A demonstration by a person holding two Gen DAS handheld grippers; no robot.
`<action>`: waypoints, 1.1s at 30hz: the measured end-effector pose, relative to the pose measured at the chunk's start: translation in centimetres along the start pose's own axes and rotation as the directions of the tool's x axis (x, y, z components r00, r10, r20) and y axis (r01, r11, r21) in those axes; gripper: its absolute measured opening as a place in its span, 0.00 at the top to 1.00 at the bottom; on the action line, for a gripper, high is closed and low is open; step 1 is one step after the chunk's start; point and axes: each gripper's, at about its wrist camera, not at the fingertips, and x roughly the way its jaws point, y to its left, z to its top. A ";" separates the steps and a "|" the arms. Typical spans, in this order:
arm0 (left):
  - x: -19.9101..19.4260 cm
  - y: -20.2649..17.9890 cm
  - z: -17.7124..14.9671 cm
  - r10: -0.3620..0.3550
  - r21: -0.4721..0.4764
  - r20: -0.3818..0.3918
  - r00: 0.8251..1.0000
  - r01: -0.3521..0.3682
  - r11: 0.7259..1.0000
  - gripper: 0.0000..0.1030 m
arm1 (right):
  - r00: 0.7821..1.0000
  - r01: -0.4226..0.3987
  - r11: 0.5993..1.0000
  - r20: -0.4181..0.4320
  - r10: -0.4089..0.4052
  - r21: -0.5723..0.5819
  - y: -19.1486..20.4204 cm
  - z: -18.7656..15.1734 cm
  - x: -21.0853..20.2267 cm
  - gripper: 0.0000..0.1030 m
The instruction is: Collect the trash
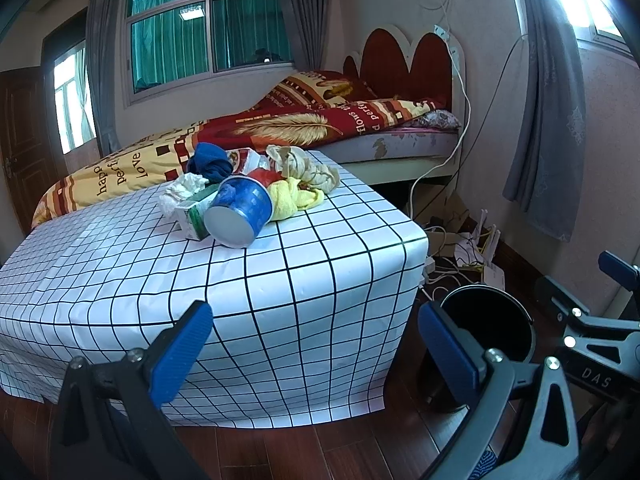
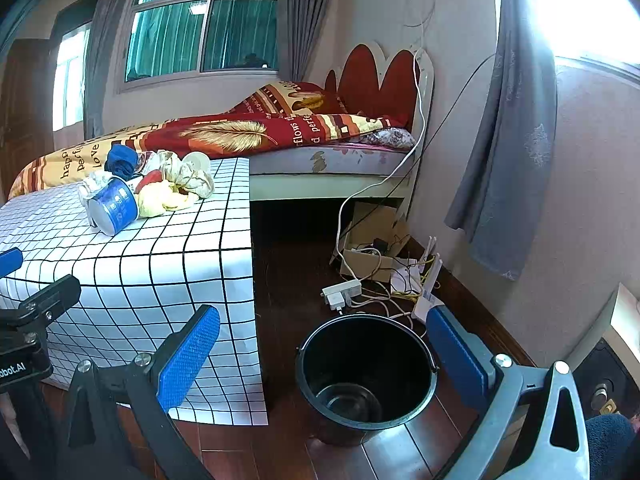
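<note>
A heap of trash lies on the checked table [image 1: 120,272]: a tipped blue paper cup [image 1: 240,210] [image 2: 114,210], a green-white carton [image 1: 192,216], white crumpled tissue [image 1: 182,190], a yellow rag [image 1: 294,196] [image 2: 164,200], beige crumpled paper [image 1: 308,168] [image 2: 188,174] and a dark blue cloth [image 1: 210,162] [image 2: 122,160]. A black bucket [image 2: 366,376] [image 1: 490,324] stands on the floor right of the table, with nothing in it. My left gripper [image 1: 316,348] hangs open, low before the table's front corner. My right gripper [image 2: 324,354] is open just above the bucket's rim.
A bed with a red and yellow blanket [image 2: 240,132] runs behind the table. A power strip [image 2: 342,292], cables, a cardboard box [image 2: 372,240] and a router [image 2: 430,280] clutter the wooden floor by the wall. A grey curtain [image 2: 508,140] hangs at the right.
</note>
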 end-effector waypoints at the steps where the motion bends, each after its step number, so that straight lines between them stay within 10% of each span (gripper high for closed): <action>1: 0.0 0.0 0.0 0.000 -0.001 0.000 1.000 0.000 1.000 0.00 | 1.000 0.001 1.000 0.000 -0.001 -0.001 0.0 0.0 0.0 0.00; 20: 1.6 3.8 1.6 0.090 -0.029 0.006 0.996 -0.090 0.996 0.00 | 0.999 -0.038 0.996 -0.032 0.035 -0.081 1.5 1.1 2.1 0.00; 33: 8.3 7.8 3.9 0.083 -0.021 -0.076 0.994 -0.085 0.996 0.00 | 0.978 -0.206 0.965 -0.044 0.202 -0.159 6.2 4.5 6.9 0.00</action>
